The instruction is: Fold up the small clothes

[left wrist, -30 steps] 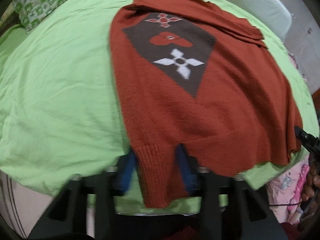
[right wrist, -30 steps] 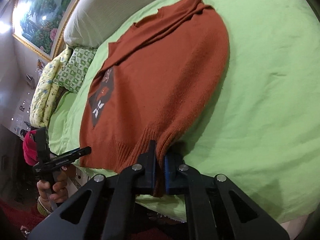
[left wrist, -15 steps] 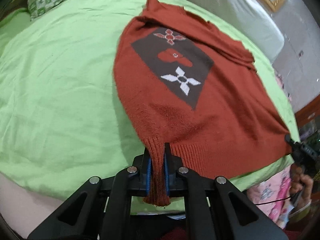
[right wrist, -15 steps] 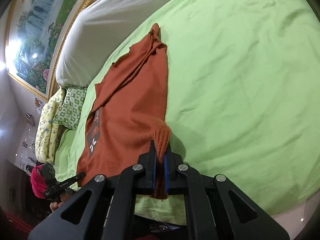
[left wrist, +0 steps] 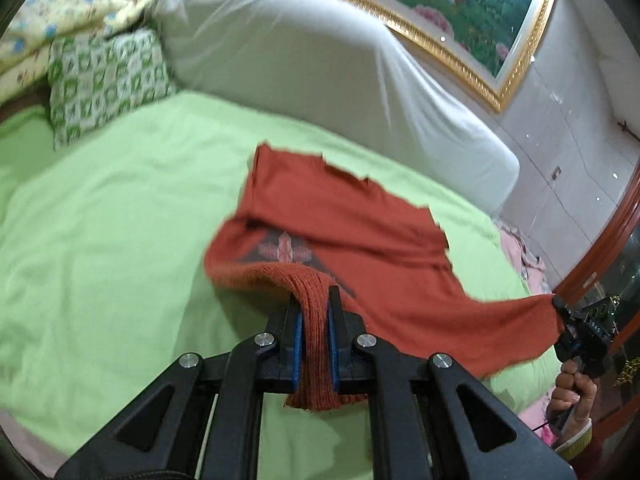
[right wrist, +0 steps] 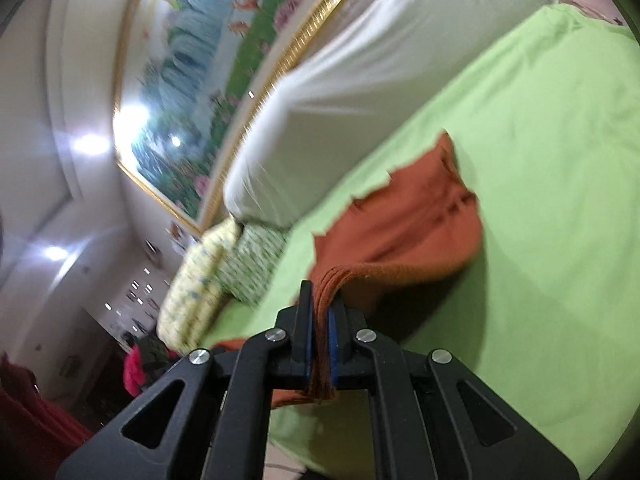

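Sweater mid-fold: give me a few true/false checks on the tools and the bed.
1. The left tool is shut on the sweater hem. True.
2. The right tool is open. False: it pinches the hem too.
3. The sweater lies flat. False: the held hem is lifted off the green sheet.
4. A patterned pillow lies at the head of the bed. True.
5. The sheet is blue. False: green.

we are looking across a bed under a light green sheet (left wrist: pixel 120 208). a white-covered headboard (left wrist: pixel 304 68) is rising at twelve o'clock, a gold-framed landscape painting (left wrist: pixel 460 4) is hanging above it, and patterned pillows (left wrist: pixel 100 80) are lying at ten o'clock.
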A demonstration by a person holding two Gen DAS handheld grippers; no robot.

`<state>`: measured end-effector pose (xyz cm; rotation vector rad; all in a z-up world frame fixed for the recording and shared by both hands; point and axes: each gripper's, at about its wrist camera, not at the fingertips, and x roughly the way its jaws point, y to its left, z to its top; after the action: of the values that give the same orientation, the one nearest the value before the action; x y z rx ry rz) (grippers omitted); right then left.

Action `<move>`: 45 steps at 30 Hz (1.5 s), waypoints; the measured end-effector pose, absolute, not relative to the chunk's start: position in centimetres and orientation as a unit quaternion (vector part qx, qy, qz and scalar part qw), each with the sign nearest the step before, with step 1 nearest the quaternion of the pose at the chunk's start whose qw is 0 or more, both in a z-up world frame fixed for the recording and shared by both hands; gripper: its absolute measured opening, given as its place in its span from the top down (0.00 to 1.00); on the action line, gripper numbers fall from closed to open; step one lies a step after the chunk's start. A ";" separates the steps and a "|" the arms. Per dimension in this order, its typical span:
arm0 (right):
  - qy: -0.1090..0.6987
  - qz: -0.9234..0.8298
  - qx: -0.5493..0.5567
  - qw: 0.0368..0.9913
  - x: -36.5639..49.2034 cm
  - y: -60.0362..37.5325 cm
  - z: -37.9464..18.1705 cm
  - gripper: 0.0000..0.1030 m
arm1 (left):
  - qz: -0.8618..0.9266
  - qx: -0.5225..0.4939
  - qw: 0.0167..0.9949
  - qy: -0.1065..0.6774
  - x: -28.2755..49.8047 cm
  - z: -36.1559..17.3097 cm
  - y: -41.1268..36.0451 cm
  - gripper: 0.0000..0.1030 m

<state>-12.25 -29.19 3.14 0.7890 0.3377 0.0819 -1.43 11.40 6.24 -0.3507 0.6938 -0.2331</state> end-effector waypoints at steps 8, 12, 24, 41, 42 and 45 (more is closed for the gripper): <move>0.147 0.003 0.380 0.913 -2.8 -34.3 5.6 0.93 | -0.087 -0.158 0.932 0.316 9.0 9.1 12.1 0.92; 0.168 -0.030 0.368 0.914 2.2 -36.9 5.3 0.93 | -0.066 -0.152 0.930 0.329 16.0 8.3 11.7 0.92; 0.232 -0.111 0.386 0.886 13.2 -45.1 0.3 0.93 | -0.037 -0.152 0.900 0.407 32.4 1.3 11.3 0.91; 0.178 -0.132 0.499 0.838 12.5 -50.5 -1.5 0.24 | 0.022 -0.177 0.895 0.410 32.8 2.4 16.1 0.40; 0.188 -0.135 0.481 0.846 12.1 -50.2 -0.8 0.24 | 0.017 -0.172 0.895 0.410 31.9 2.5 16.1 0.40; 0.212 -0.126 0.452 0.857 10.9 -48.7 0.3 0.24 | -0.003 -0.142 0.896 0.420 28.4 2.3 15.2 0.32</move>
<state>10.86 -48.73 0.26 0.9488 0.4456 -0.2657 28.35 15.21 2.30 -0.2936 0.8711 -0.0068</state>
